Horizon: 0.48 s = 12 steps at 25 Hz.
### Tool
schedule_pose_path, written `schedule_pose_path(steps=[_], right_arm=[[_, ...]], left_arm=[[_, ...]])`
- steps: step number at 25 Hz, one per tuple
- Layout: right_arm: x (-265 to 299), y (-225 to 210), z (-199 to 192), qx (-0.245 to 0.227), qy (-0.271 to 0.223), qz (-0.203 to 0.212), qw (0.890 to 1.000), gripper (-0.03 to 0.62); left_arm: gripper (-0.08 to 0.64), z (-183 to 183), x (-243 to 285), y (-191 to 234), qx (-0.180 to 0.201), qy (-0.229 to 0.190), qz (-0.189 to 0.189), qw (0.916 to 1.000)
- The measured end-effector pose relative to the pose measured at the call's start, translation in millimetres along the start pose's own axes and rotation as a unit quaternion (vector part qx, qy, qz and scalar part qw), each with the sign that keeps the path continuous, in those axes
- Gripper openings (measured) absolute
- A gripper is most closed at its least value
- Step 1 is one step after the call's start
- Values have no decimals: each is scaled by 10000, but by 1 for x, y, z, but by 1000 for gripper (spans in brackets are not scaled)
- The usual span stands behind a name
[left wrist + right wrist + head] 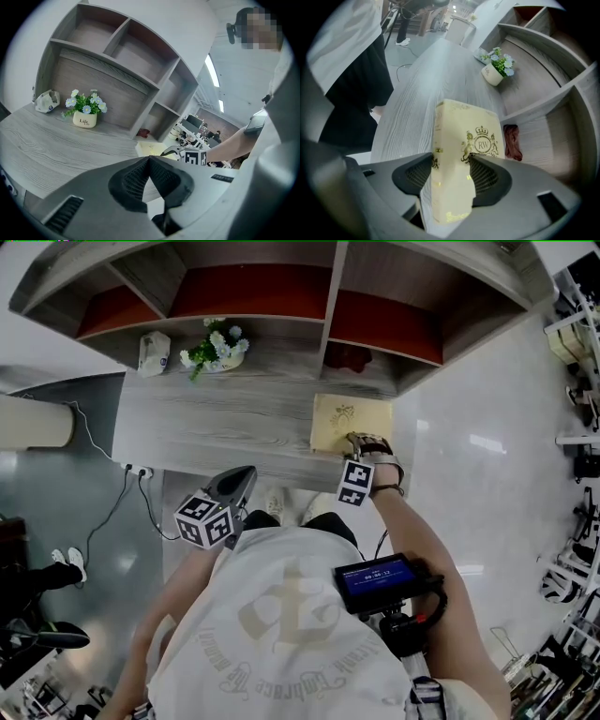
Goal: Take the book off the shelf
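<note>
Grey wood-grain desk (216,423); right gripper (451,159) clamps the cream, gold-embossed book (461,122); left gripper (149,161) clenched empty; potted flowers (217,351) well apart

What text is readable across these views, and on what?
"Life": on the flower pot.
"RW": under a crown crest on the book cover.
Device screen: a line of digits, too small to read reliably.
Shirt: curved printed lettering, unreadable.
</note>
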State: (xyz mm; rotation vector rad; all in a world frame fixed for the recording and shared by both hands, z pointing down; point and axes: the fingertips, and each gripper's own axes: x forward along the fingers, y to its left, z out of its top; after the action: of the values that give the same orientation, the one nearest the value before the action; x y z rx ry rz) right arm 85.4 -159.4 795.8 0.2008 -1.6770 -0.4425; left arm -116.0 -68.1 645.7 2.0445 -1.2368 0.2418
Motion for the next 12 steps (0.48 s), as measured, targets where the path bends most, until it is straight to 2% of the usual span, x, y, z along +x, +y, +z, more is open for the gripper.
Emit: schedule_pose_path(steps=[8, 12], right_arm=[[-1, 1, 2, 184, -58, 221, 9996, 257], [-10, -3, 5, 559, -249, 205, 9979, 204]], left_arm=[[6, -2, 4, -1, 81, 52, -105, 9999], [6, -1, 9, -4, 134, 75, -193, 9997]])
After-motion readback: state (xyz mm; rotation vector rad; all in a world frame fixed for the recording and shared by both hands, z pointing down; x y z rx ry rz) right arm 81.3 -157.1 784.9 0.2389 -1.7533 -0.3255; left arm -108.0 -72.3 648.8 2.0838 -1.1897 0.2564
